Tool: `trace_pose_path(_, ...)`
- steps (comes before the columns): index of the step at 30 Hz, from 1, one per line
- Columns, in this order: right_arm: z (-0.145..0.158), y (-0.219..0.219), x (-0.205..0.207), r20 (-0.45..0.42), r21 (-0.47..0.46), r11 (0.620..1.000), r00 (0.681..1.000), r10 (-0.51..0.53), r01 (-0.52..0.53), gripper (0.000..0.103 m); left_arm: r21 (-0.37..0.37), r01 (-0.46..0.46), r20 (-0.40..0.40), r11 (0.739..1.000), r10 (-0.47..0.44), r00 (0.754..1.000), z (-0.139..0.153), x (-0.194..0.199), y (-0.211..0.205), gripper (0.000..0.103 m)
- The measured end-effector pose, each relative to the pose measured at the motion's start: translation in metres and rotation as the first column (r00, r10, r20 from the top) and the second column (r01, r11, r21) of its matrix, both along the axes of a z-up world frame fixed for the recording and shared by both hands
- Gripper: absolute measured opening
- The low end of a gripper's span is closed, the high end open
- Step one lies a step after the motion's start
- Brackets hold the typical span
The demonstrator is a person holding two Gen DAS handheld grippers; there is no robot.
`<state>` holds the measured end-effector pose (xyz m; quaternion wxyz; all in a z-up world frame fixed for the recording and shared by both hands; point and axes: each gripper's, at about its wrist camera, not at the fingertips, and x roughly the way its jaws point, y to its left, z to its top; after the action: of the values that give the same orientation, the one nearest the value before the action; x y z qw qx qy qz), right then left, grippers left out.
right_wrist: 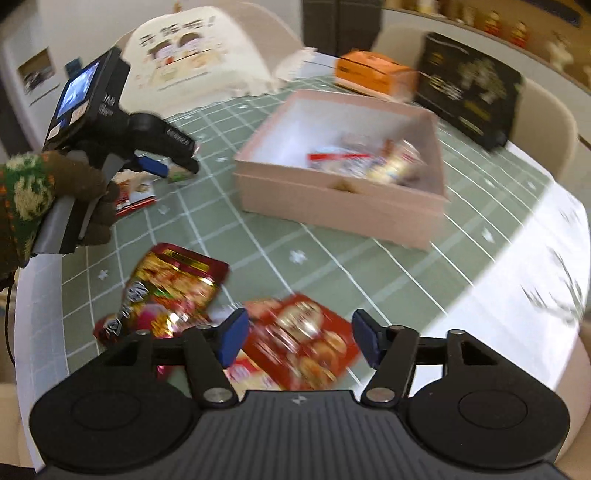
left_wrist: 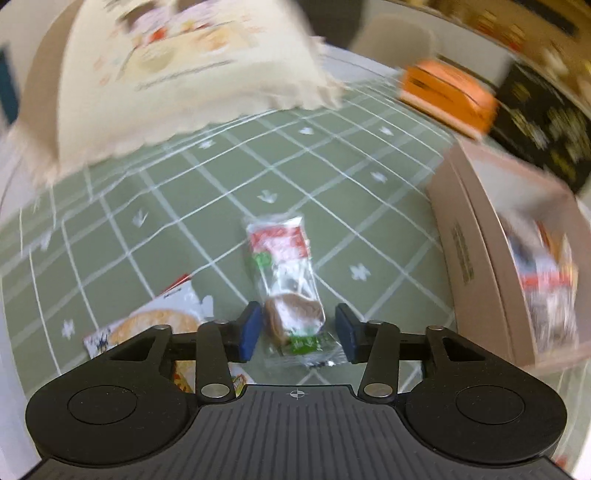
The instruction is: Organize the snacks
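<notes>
Green tablecloth [right_wrist: 332,266]: two red packets [right_wrist: 299,343], one box [right_wrist: 332,206] (both grippers' fingers [left_wrist: 250,330] apart).

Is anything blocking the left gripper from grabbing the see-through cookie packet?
Nothing visible is. The left hand-held gripper is open, with the clear cookie packet lying on the green tablecloth between its fingers. The pink box stands off to the side, with only bare cloth showing between.

This looks like a home dining room. A round table [right_wrist: 517,280] carries a green checked tablecloth [right_wrist: 332,258], with pale chairs [right_wrist: 546,122] at its far edge. A shelf of small ornaments [right_wrist: 498,26] lines the wall behind.
</notes>
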<state>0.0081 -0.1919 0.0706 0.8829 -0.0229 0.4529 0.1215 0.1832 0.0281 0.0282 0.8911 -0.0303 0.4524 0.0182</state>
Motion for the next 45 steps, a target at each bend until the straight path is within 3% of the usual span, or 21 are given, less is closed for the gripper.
trace_pose_path(7,-0.014,-0.015,-0.015,-0.049,0.106,0.994,0.998,0.028,-0.023,0.068,-0.011,0.18,0.002,0.984,-0.18,0.984,0.001,-0.078,-0.005,0.044)
trace_pose_path(10,-0.019,-0.009,-0.017,-0.05,0.084,0.996,0.998,0.033,-0.029,0.068,-0.037,0.191,-0.027,0.981,-0.192,0.981,0.002,-0.117,-0.001,0.044)
trace_pose_path(13,-0.024,-0.014,-0.006,-0.092,0.112,0.992,0.994,-0.056,0.066,0.068,-0.07,0.141,-0.044,0.988,-0.144,0.989,0.004,-0.149,0.008,0.044)
trace_pose_path(16,-0.034,-0.019,0.004,-0.172,0.177,0.963,0.97,-0.173,0.203,0.071,-0.084,0.113,-0.049,0.99,-0.118,0.992,0.004,-0.169,0.009,0.044)
trace_pose_path(18,-0.04,-0.018,0.009,-0.202,0.232,0.935,0.954,-0.223,0.268,0.081,-0.066,0.124,-0.046,0.99,-0.127,0.991,0.004,-0.174,0.003,0.044)
trace_pose_path(22,-0.042,0.0,0.024,-0.204,0.198,0.932,0.943,-0.264,0.304,0.083,-0.042,0.141,-0.047,0.989,-0.143,0.989,0.004,-0.172,-0.001,0.048)
trace_pose_path(23,-0.041,0.004,0.026,-0.199,0.182,0.937,0.945,-0.261,0.297,0.074,-0.047,0.147,-0.045,0.988,-0.149,0.988,0.003,-0.172,0.0,0.047)
trace_pose_path(24,-0.04,0.008,0.026,-0.184,0.165,0.946,0.951,-0.25,0.28,0.049,-0.045,0.154,-0.042,0.987,-0.156,0.987,0.003,-0.171,0.0,0.047)
trace_pose_path(25,-0.039,0.009,0.024,-0.181,0.173,0.953,0.959,-0.218,0.25,0.036,-0.042,0.161,-0.041,0.986,-0.163,0.986,0.003,-0.169,-0.002,0.047)
trace_pose_path(26,-0.039,0.007,0.025,-0.189,0.197,0.953,0.963,-0.192,0.228,0.014,-0.038,0.169,-0.043,0.985,-0.17,0.984,0.003,-0.168,-0.003,0.048)
trace_pose_path(27,-0.037,0.007,0.022,-0.191,0.201,0.954,0.964,-0.186,0.224,0.008,-0.033,0.173,-0.047,0.984,-0.175,0.984,0.003,-0.166,-0.005,0.048)
trace_pose_path(31,-0.022,0.006,0.01,-0.167,0.206,0.954,0.969,-0.184,0.217,0.008,-0.018,0.197,-0.07,0.98,-0.198,0.978,0.003,-0.167,-0.007,0.048)
trace_pose_path(34,-0.009,0.003,-0.004,-0.144,0.19,0.957,0.97,-0.194,0.22,0.016,-0.007,0.217,-0.071,0.976,-0.217,0.974,0.003,-0.173,-0.008,0.048)
trace_pose_path(35,-0.005,0.001,-0.009,-0.13,0.169,0.96,0.97,-0.203,0.224,0.034,0.002,0.224,-0.068,0.975,-0.223,0.972,0.003,-0.176,-0.009,0.048)
trace_pose_path(36,-0.003,0.001,-0.012,-0.126,0.149,0.963,0.97,-0.208,0.225,0.062,0.008,0.227,-0.064,0.974,-0.226,0.972,0.002,-0.178,-0.01,0.048)
trace_pose_path(37,-0.001,0.0,-0.016,-0.127,0.134,0.966,0.971,-0.203,0.219,0.072,0.01,0.229,-0.06,0.973,-0.228,0.972,0.002,-0.18,-0.01,0.048)
trace_pose_path(38,0.0,0.001,-0.022,-0.122,0.129,0.971,0.975,-0.185,0.2,0.077,0.011,0.228,-0.052,0.974,-0.227,0.972,0.002,-0.182,-0.01,0.048)
trace_pose_path(41,-0.003,0.017,-0.032,-0.123,0.09,0.994,0.991,-0.056,0.067,0.077,-0.013,0.212,-0.043,0.977,-0.212,0.976,0.002,-0.185,-0.007,0.048)
trace_pose_path(45,-0.019,0.053,-0.033,-0.108,-0.136,0.982,0.987,0.115,-0.13,0.077,-0.076,0.185,-0.057,0.98,-0.19,0.98,0.004,-0.181,0.002,0.048)
